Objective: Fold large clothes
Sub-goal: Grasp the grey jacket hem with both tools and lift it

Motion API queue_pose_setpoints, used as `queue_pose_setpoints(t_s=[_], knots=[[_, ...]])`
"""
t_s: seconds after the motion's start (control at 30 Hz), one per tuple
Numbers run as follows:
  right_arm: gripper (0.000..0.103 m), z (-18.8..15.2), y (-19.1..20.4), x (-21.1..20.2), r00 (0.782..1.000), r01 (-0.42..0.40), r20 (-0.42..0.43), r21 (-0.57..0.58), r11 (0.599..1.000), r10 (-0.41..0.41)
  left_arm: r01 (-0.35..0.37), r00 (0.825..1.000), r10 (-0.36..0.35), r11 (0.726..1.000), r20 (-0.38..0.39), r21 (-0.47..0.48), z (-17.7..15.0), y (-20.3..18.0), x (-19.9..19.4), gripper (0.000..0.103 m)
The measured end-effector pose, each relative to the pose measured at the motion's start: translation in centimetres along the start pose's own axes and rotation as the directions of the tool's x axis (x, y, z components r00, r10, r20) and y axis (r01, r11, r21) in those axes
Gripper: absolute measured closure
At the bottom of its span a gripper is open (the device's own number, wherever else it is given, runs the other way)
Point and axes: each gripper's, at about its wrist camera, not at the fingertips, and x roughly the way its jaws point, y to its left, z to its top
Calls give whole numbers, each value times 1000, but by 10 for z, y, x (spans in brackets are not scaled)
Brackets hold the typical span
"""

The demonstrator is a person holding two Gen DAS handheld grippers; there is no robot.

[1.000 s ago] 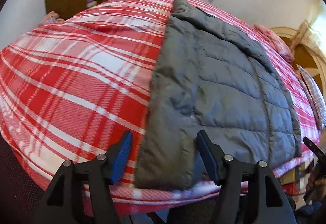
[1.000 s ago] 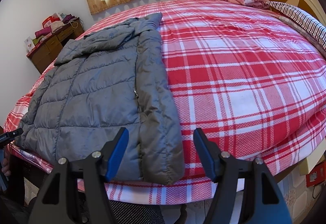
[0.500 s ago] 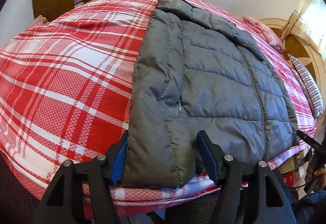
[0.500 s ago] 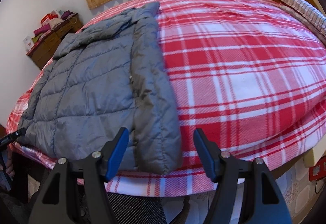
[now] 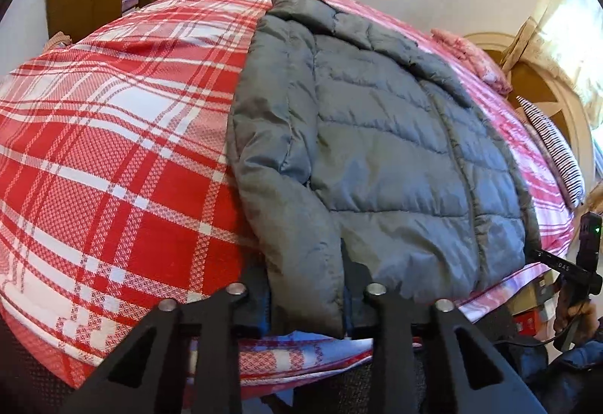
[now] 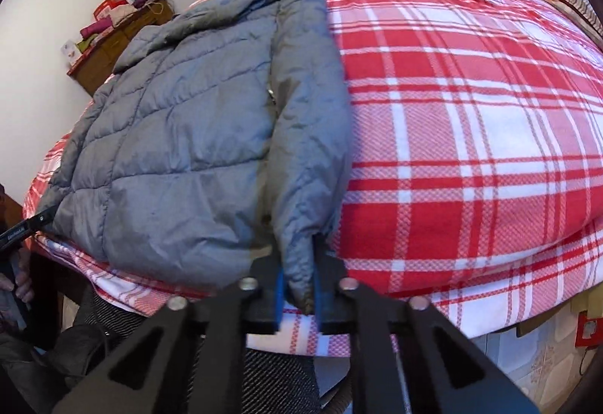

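With both grippers closing, left (image 5: 306,304) and right (image 6: 297,287), on the jacket's (image 5: 392,165) 6 o'clock cuffs, lift both evenly toward the 12 o'clock collar.

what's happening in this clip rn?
A person with two handheld grippers is starting to fold a grey puffer jacket spread on a red plaid bed. The left gripper and right gripper are each closing their jaws on a sleeve cuff at the near edge. Nothing is folded yet.
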Motion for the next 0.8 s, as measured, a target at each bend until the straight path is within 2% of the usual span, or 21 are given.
queue_pose_setpoints(t_s=[0.07, 0.2, 0.3, 0.43, 0.6, 0.7, 0.8], knots=[[94, 4, -1, -14, 996, -78, 42, 26, 997, 77, 34, 998, -34, 999, 48, 1, 3, -4, -12, 84], [94, 15, 3, -42, 979, -157, 133, 32, 987, 151, 68, 989, -70, 998, 130, 16, 15, -14, -38, 84], [94, 22, 9, -67, 959, -196, 210, 9, 981, 190, 121, 973, -123, 992, 195, 22, 24, -22, -59, 85], [94, 28, 21, -95, 938, -203, 276, -54, 978, 210, 174, 949, -185, 983, 255, 63, 32, -37, -88, 85], [94, 33, 29, -137, 908, -212, 341, -128, 969, 243, 245, 907, -276, 960, 318, 133, 40, -50, -134, 85], [94, 40, 31, -170, 874, -229, 402, -151, 962, 271, 278, 886, -316, 948, 339, 158, 45, -52, -157, 85], [94, 52, 32, -195, 837, -226, 473, -157, 961, 274, 263, 874, -306, 951, 378, 163, 58, -56, -179, 85]])
